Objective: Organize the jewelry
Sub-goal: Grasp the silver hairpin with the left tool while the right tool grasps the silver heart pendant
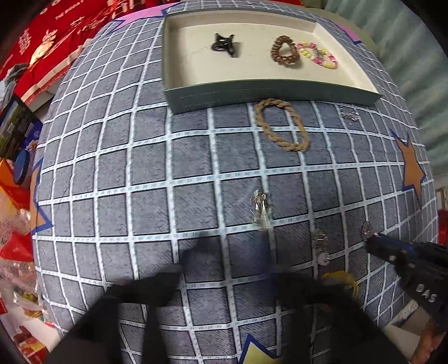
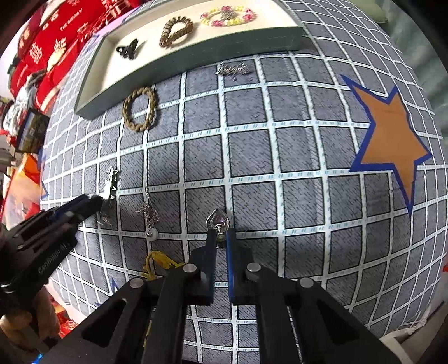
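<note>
Left gripper (image 2: 96,200): jaws spread wide, nothing between the pads. In the right wrist view one blue-edged fingertip sits at the far left, just beside a silver feather-shaped pendant (image 2: 110,186) lying flat on the grey grid cloth (image 2: 252,162). Left wrist view is motion-blurred near its own fingers, so contact with the pendant can't be confirmed.

Next over: a small silver pendant with a round charm (image 2: 149,217) on the cloth, and below it a yellow cord (image 2: 156,261) partly hidden by the right gripper's body.

Braided tan rope bracelet (image 2: 140,109) lies on the cloth, just beside the front wall of the tray (image 2: 196,54).

In the tray, left to right: black butterfly clip (image 2: 127,50), brown chain bracelet (image 2: 176,30), pink-and-yellow bead bracelet (image 2: 228,16). All apart from each other.

A silver brooch (image 2: 232,69) lies on the cloth near the tray's front wall, right of the rope bracelet.

Right gripper (image 2: 219,238): jaws nearly together, pinching the bail end of a heart-shaped pendant with a purple stone (image 2: 218,219). The heart sticks out past the fingertips, over the cloth.

Orange star with blue outline (image 2: 392,140) on the cloth, far right.
</note>
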Demonstrator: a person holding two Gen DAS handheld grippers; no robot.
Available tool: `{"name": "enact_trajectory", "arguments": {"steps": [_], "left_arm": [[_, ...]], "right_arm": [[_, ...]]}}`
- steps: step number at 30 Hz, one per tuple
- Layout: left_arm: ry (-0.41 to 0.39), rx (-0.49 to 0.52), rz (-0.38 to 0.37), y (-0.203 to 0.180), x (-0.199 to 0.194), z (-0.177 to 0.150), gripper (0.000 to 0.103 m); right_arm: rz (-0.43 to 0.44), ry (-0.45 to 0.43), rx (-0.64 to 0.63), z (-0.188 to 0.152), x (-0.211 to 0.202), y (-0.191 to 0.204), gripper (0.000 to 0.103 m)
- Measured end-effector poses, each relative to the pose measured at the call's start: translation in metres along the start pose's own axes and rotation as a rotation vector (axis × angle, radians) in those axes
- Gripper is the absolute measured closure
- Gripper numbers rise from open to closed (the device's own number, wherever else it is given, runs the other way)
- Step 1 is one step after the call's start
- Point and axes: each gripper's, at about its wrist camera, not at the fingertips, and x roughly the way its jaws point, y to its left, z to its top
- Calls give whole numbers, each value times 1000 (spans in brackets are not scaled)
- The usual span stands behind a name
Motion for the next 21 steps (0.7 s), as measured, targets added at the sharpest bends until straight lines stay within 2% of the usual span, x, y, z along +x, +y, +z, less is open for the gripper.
{"name": "enact_trajectory", "arguments": {"steps": [2, 9, 15, 17, 18, 19, 21], "left_arm": [[-47, -5, 37, 5, -9, -5, 0], [-40, 20, -2, 1, -9, -4, 0], [-17, 70, -35, -21, -8, -2, 0], [-11, 68, -45, -23, -5, -1, 0], [-7, 58, -50, -25, -3, 0, 0], [0, 38, -57, -23, -1, 2, 2], [23, 1, -64, -21, 5, 7, 4]], "right_arm": [[4, -1, 9, 0, -2, -4, 97], [34, -16, 28, -2, -8, -16, 97], [74, -1, 51, -4, -12, -30, 94], [66, 2, 50, -4, -10, -30, 85], [65, 4, 49, -4, -9, -30, 73], [63, 3, 48, -3, -10, -33, 65], [52, -4, 44, -5, -11, -33, 65]]}}
